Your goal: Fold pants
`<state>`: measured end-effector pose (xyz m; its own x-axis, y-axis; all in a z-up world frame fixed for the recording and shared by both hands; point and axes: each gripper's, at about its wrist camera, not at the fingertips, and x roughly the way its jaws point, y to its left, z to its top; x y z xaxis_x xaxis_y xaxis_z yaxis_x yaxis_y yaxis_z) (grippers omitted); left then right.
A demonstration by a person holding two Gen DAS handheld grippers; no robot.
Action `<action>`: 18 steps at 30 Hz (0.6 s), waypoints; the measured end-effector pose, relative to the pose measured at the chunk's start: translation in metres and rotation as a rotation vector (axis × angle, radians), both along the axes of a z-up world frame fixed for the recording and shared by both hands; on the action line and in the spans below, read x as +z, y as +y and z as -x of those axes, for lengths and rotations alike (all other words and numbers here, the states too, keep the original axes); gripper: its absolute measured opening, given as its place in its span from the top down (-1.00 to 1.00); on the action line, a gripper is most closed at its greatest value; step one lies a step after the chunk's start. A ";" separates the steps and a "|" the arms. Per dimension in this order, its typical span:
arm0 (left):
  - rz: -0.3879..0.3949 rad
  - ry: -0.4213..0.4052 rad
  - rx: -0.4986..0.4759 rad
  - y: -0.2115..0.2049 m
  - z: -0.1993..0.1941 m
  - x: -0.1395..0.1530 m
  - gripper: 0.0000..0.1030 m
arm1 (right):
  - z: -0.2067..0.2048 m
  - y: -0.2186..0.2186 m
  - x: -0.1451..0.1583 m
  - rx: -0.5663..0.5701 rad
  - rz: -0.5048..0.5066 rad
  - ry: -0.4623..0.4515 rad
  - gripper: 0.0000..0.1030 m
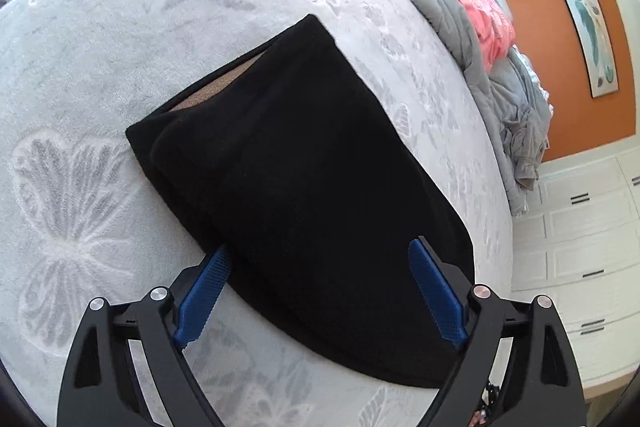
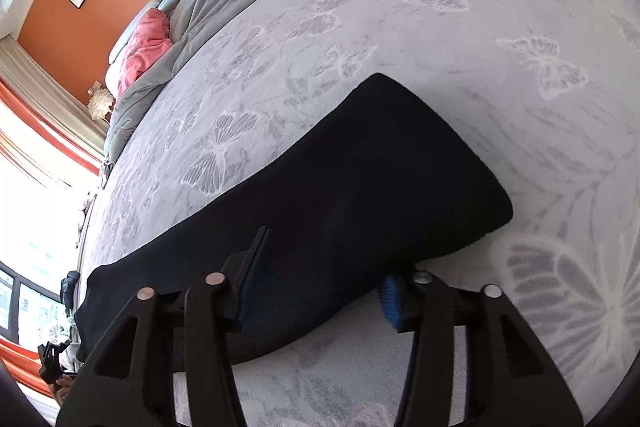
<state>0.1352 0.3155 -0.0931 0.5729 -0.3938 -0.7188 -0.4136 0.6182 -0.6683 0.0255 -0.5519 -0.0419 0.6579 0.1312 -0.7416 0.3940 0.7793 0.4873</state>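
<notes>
The black pants lie folded on the bed, which has a soft gray cover with white butterflies on it. In the left wrist view the pants fill the middle, running from about 12 o'clock down to 5 o'clock. A bit of tan lining shows at the open edge near 10 o'clock.

The left gripper has its two blue fingers wide apart. The pants sit between them, but the fingers are not pinching the cloth. One finger is at 7 o'clock beside the edge of the pants, and the other is at 5 o'clock over the black cloth.

In the right wrist view the pants stretch from 8 o'clock to 3 o'clock. The right gripper also has its fingers apart, at the near edge of the pants. I cannot tell if they touch the cloth.

A gray blanket and a pink cloth are bunched up at the far side of the bed, near 2 o'clock in the left view. Behind them is an orange wall with a long picture. White drawers stand at 4 o'clock.
</notes>
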 end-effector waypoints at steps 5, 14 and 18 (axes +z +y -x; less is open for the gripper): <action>0.056 -0.008 0.026 0.010 0.010 -0.003 0.91 | 0.002 -0.010 0.021 -0.011 0.006 -0.087 0.91; -0.147 0.062 -0.005 0.003 0.048 0.011 0.36 | 0.041 -0.006 0.030 -0.037 0.180 0.021 0.28; -0.323 -0.011 0.057 -0.003 0.063 0.062 -0.29 | 0.029 0.061 0.087 0.124 0.288 -0.090 0.27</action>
